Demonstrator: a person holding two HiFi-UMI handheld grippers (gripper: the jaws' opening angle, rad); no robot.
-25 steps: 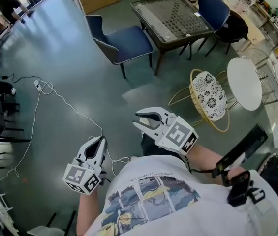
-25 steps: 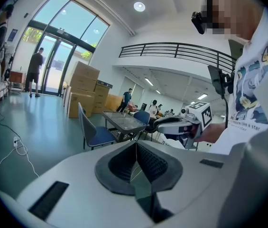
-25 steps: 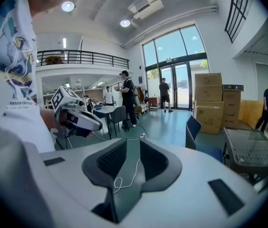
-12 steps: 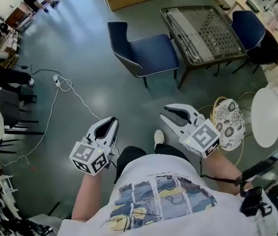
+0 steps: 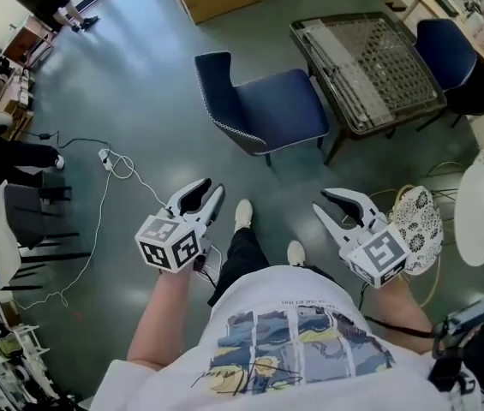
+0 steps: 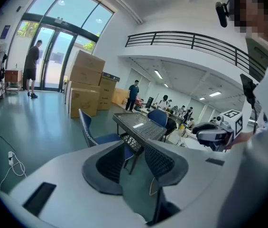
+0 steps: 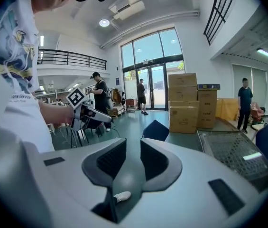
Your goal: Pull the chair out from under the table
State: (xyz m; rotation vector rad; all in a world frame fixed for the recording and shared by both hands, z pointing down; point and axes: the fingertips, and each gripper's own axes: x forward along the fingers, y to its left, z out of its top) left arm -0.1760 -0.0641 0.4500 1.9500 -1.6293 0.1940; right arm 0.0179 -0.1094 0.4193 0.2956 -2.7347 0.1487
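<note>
Chair [image 5: 267, 101] nearer, now at 12 o'clock | left gripper [image 5: 210, 188] opening, empty | right gripper [image 5: 320, 200] apart, empty | chair beside surface [image 5: 370, 67], not yet grasped

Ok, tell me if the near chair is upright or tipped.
Upright: the chair stands on its legs, seat up, beside the table.

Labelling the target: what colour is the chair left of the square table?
The chair is dark blue with pale edge trim; clearest in the head view.
</note>
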